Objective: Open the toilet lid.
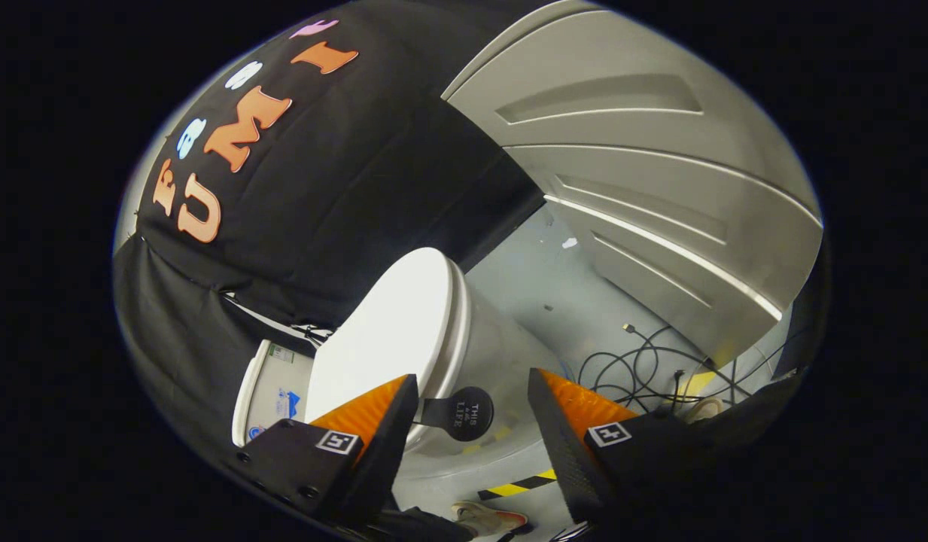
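Tongs held wide apart, clamped on nothing, view rolled well over to one side. Between the two fingers – and a little beyond them – a round dark tab on a short stem, sticking out from the front edge of the toilet lid. Tab close beside the left finger; contact between them cannot be told. Well clear of the right finger.

Lid white and smooth, lying down flat on the seat, still closed, stretching away from the left finger toward the tank. Tank pale, with small stickers on its face, set against the black cloth wall behind the left finger. Bowl of the toilet swelling out beneath the lid, just beyond the gap between the fingers.

Beyond the right finger – grey floor with a loose tangle of dark cables. Past that a pale panelled door with raised mouldings. Near the finger bases, a strip of yellow-and-black tape on the floor and a shoe of the person holding the tool.
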`<state>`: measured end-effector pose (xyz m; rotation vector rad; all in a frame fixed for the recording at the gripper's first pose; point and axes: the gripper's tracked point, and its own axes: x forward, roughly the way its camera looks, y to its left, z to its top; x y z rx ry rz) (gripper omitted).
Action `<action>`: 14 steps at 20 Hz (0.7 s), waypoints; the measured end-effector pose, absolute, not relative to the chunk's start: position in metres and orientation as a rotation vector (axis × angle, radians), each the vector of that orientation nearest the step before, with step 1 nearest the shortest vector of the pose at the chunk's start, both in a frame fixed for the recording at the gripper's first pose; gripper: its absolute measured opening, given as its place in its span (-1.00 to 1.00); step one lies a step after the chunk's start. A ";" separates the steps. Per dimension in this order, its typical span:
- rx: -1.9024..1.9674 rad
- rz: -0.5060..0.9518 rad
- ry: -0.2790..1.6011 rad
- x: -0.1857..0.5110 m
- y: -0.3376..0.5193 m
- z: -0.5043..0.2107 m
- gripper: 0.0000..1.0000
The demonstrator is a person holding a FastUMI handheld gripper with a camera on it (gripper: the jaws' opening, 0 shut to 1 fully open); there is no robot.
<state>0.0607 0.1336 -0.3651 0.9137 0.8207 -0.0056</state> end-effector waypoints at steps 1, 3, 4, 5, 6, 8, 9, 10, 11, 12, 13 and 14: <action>0.937 0.004 0.827 0.060 0.137 -0.367 0.80; 0.973 0.022 0.854 0.058 0.142 -0.371 0.73; 0.985 0.033 0.857 0.058 0.145 -0.371 0.63; 0.993 0.039 0.864 0.057 0.147 -0.371 0.53; 1.004 0.045 0.874 0.057 0.149 -0.373 0.43; 1.027 0.039 0.887 0.055 0.151 -0.376 0.21; 1.035 0.045 0.886 0.056 0.151 -0.375 0.07; 1.039 0.045 0.883 0.057 0.151 -0.374 0.07; 1.046 0.047 0.885 0.056 0.152 -0.374 0.08; 1.053 0.050 0.885 0.057 0.152 -0.374 0.07; 1.050 0.042 0.892 0.056 0.151 -0.376 0.07; 1.050 0.037 0.890 0.057 0.147 -0.380 0.07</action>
